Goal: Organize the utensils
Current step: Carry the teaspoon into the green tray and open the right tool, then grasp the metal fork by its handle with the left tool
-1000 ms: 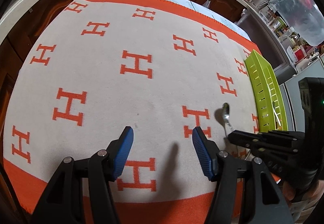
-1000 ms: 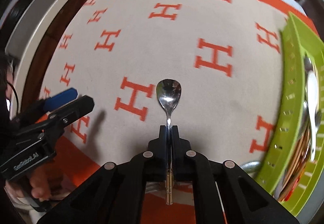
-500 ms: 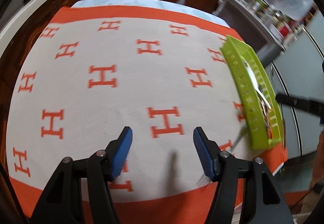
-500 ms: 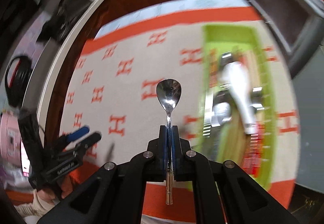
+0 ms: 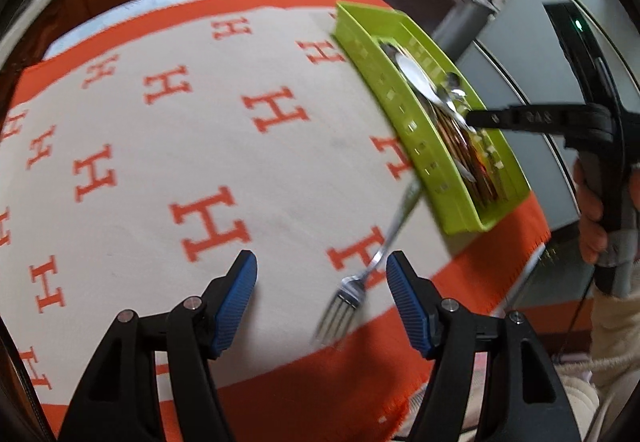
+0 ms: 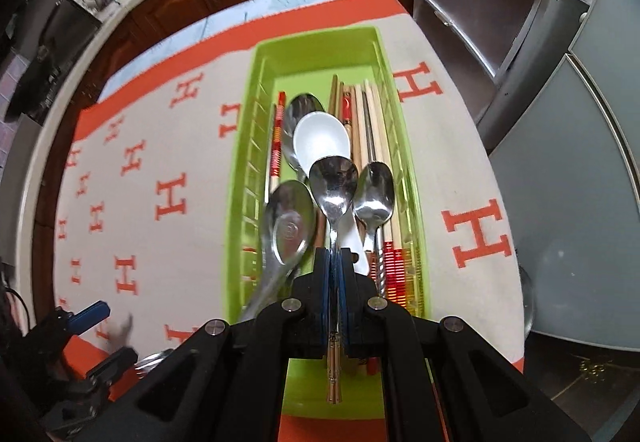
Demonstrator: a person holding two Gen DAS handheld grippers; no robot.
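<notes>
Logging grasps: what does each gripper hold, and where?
Right gripper pinches a metal spoon by its handle; left gripper holds nothing.

Lime-green slotted tray [image 6: 244, 170] on cream cloth [image 5: 168, 146] with orange H pattern and orange border; silver spoon [image 6: 334, 182], white spoon [image 6: 320, 140], red-striped chopsticks [image 6: 278, 134] (some plain wood); silver fork [image 5: 348, 292]; black grippers, blue ribbed pads [image 5: 236, 296]

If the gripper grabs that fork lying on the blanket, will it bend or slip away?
The fork looks like shiny metal, so it probably stays stiff. Its thin, smooth handle lies flat on the soft cloth, so it may slip or twist in the jaws. It seems light.
</notes>
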